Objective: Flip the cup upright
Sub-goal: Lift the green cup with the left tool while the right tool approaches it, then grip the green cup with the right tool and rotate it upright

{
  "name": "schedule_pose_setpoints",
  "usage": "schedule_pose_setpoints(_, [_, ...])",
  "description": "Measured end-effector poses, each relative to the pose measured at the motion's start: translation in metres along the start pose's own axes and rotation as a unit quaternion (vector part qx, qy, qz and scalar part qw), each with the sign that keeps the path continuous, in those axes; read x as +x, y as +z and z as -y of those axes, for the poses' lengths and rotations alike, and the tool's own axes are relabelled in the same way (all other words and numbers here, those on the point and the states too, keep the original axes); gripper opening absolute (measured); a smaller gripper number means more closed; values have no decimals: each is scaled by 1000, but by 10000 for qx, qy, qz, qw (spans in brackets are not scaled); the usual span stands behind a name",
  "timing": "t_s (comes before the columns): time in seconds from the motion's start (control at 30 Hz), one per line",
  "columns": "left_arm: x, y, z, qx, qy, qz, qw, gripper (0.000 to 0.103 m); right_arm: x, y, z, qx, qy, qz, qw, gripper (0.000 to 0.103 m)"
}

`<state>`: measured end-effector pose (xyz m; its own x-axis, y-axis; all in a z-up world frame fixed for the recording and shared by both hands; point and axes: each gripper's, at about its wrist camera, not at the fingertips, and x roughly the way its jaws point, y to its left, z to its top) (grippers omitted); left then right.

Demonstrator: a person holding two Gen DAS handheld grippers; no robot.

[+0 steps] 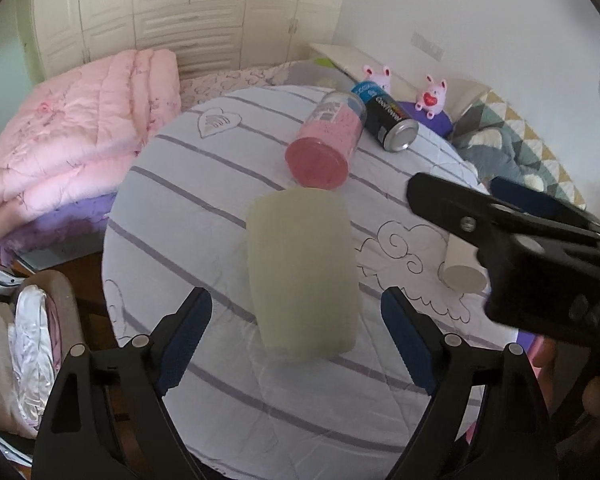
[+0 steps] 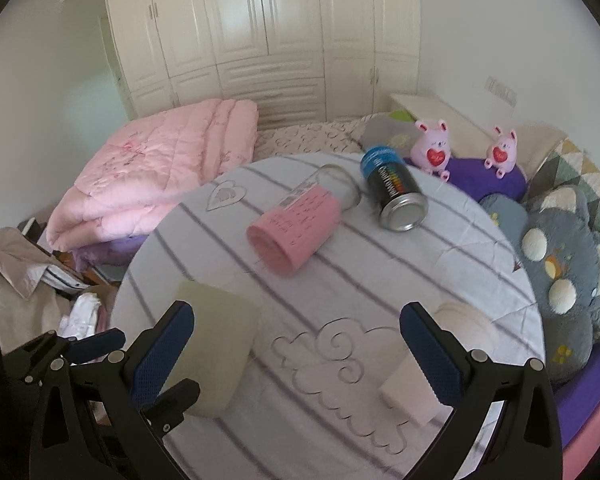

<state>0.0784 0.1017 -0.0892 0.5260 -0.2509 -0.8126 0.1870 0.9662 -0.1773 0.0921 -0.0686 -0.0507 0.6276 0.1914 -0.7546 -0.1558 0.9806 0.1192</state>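
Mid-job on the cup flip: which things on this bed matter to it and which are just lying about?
In play:
pale green cup, upside down on the striped sheet
left gripper, open around it
right gripper, open

Lying about:
pink glass, on its side
black can, on its side
white cup, on its side
pink quilt
plush toys
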Motion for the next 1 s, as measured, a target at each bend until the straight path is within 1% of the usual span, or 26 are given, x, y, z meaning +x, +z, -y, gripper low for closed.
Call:
schedule_pose_setpoints(0.07, [-6, -3, -9, -65, -56, 42, 10000, 88, 5, 1, -3, 151, 204, -180, 9995, 103])
schedule_pose_setpoints(0.2, [-13, -7, -25, -188, -24, 84, 9998, 89, 27, 4, -14, 535, 686, -788, 9931, 103])
schedule_pose_setpoints(0.27, [-16, -8, -35, -217, 19, 109, 9997, 90, 40, 3, -19, 706, 949, -1080, 9871, 103])
schedule_pose_setpoints(0.33, [-16, -8, -46, -281, 105, 128, 9995, 90, 56, 2, -25, 864, 1223, -1445, 9781, 103])
schedule_pose_setpoints(0.4, [-16, -7, -52, -314, 88, 132, 9994, 91, 68, 1, -27, 976, 1353, -1687, 9714, 103])
schedule_pose_setpoints(0.53, [-6, -4, -58, -220, 112, 44, 9997, 91, 91, -4, -21, 1460, 1624, -2116, 9526, 103])
schedule_pose_setpoints(0.63, [6, -2, -58, -187, 87, -106, 9997, 91, 102, -9, -17, 1648, 1728, -2273, 9441, 103])
schedule_pose_setpoints(0.77, [20, 0, -57, -161, 13, -270, 9995, 91, 110, -10, -17, 1654, 1836, -2377, 9394, 103])
schedule_pose_setpoints(0.87, [23, 2, -54, -146, -18, -310, 9994, 91, 116, -10, -15, 1660, 1907, -2433, 9364, 96])
schedule_pose_setpoints(0.93, [24, 4, -50, -112, -84, -306, 9994, 92, 118, -9, -15, 1629, 1980, -2381, 9368, 92])
schedule_pose_setpoints(0.97, [24, 4, -48, -97, -92, -291, 9995, 92, 118, -9, -16, 1576, 1970, -2378, 9380, 88])
schedule_pose_setpoints(1.0, [23, 4, -47, -86, -103, -284, 9995, 93, 120, -9, -16, 1551, 1958, -2357, 9392, 80])
